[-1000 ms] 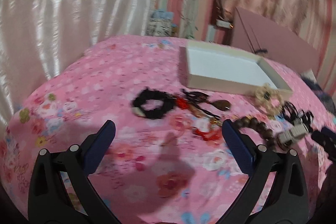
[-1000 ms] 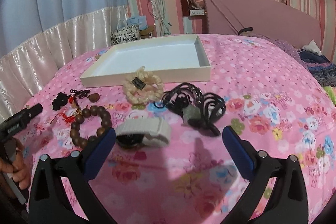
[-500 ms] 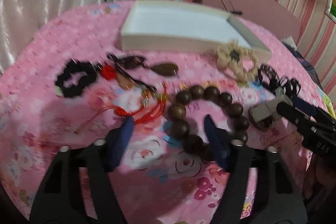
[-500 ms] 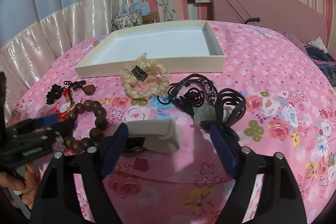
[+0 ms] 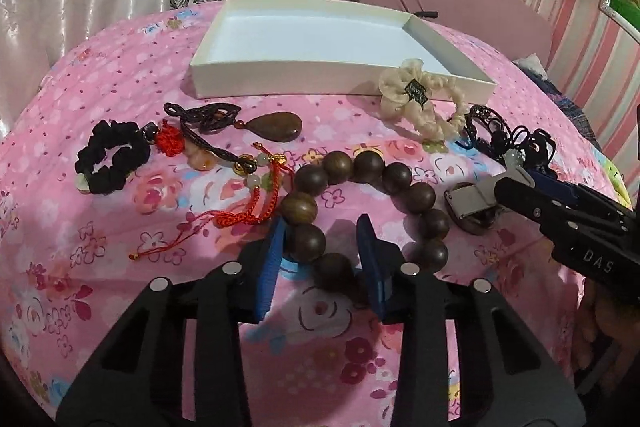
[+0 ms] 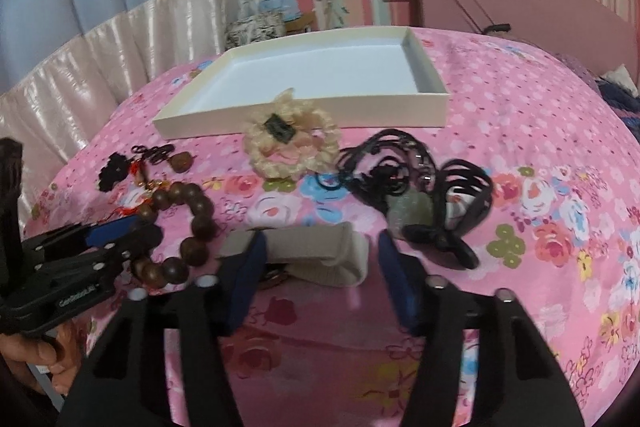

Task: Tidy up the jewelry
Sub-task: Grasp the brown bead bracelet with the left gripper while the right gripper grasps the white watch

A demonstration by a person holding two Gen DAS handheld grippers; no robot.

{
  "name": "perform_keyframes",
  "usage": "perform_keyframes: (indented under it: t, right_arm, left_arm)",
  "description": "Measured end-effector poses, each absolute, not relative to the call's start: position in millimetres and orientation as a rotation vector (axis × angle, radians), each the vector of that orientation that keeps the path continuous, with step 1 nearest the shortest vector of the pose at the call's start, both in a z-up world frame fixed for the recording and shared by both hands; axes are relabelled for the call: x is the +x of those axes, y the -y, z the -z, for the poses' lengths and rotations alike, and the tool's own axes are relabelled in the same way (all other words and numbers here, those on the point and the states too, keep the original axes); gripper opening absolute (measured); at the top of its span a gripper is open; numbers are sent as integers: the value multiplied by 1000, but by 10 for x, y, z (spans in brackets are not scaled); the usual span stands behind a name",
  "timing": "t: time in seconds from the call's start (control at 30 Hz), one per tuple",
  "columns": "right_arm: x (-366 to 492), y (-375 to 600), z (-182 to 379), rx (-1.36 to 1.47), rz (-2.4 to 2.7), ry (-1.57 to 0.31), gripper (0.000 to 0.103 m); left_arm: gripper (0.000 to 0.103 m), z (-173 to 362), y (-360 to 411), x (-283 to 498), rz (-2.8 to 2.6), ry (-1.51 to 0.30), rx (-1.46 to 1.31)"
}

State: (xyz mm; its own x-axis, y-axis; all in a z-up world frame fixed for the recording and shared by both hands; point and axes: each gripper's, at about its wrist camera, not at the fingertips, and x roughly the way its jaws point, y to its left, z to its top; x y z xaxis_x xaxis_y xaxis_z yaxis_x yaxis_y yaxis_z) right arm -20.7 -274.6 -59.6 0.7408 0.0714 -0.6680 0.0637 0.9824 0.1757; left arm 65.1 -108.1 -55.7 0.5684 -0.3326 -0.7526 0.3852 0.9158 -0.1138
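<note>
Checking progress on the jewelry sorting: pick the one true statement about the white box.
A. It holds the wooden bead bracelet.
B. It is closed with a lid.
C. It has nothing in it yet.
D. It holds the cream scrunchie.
C. The white box lies open with a bare white floor, while the wooden bead bracelet and the cream scrunchie lie outside it on the pink bedspread.

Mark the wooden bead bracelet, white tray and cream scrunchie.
wooden bead bracelet (image 5: 368, 165), left wrist view, a far bead.
white tray (image 5: 280, 83), left wrist view, near wall.
cream scrunchie (image 6: 260, 157), right wrist view, left ruffle.
</note>
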Motion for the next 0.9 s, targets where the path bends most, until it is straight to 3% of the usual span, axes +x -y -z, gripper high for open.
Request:
perform_keyframes:
  t: [0.07,0.13,0.2,0.27,0.33,0.4,0.63,0.9]
  right_arm:
    - [-197,2720,594,183,-2,-740,52]
    - [-183,2723,604,189,-6,-747,52]
    - [-180,2727,608,191,-6,-749,52]
    - [-175,2727,613,195,-10,-750,51]
    - [-188,2723,609,195,-17,-743,47]
    - [-211,2713,593,188,-16,-730,37]
    - [-303,2726,508,219,-52,-678,21]
    - [-466,2789,234,242,-86,-591,14]
  left_arm:
    - [36,580,1126,671,424,-879,82]
    - [49,598,1215,674,434,-883,124]
    - [49,601,1271,663,426,-880,159]
    - [45,600,1240,685,421,-880,133]
    - [23,595,1144,712,393,-878,89]
    - [17,595,1058,712,404,-881,40]
    - [16,535,903,666,414,-857,-48]
    - [16,179,796,482,448,-764,-70]
